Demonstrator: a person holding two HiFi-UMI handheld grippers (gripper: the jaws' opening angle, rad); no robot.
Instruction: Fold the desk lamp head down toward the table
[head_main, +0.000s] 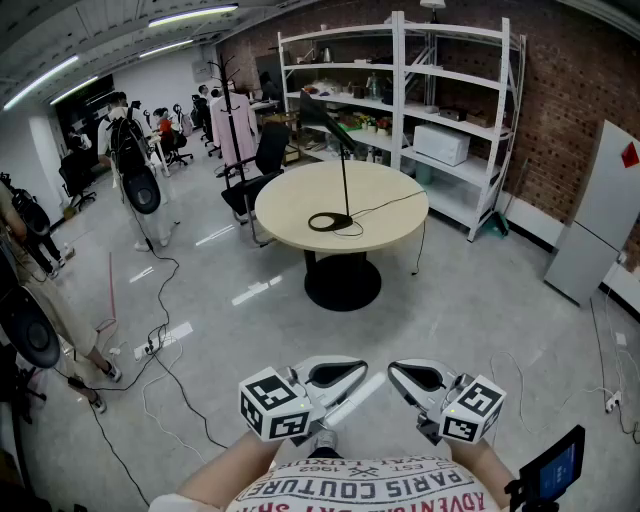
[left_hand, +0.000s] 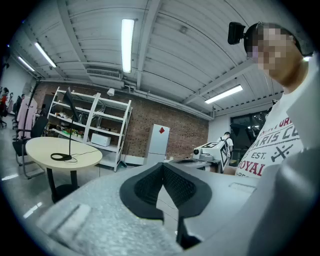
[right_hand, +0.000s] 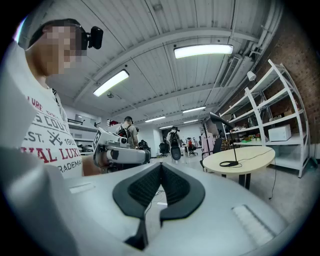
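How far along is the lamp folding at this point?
Nothing done: the desk lamp stands upright on the round table, head raised. In hand: nothing; left gripper and right gripper are shut, empty, far from the table. Remaining: approach, fold the head down.

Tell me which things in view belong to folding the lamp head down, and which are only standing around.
For the job:
black thin-stemmed desk lamp with ring base
round beige table under it
left gripper, right gripper, jaws shut, empty

Just standing around:
white metal shelf rack
tall white cabinet
black office chair
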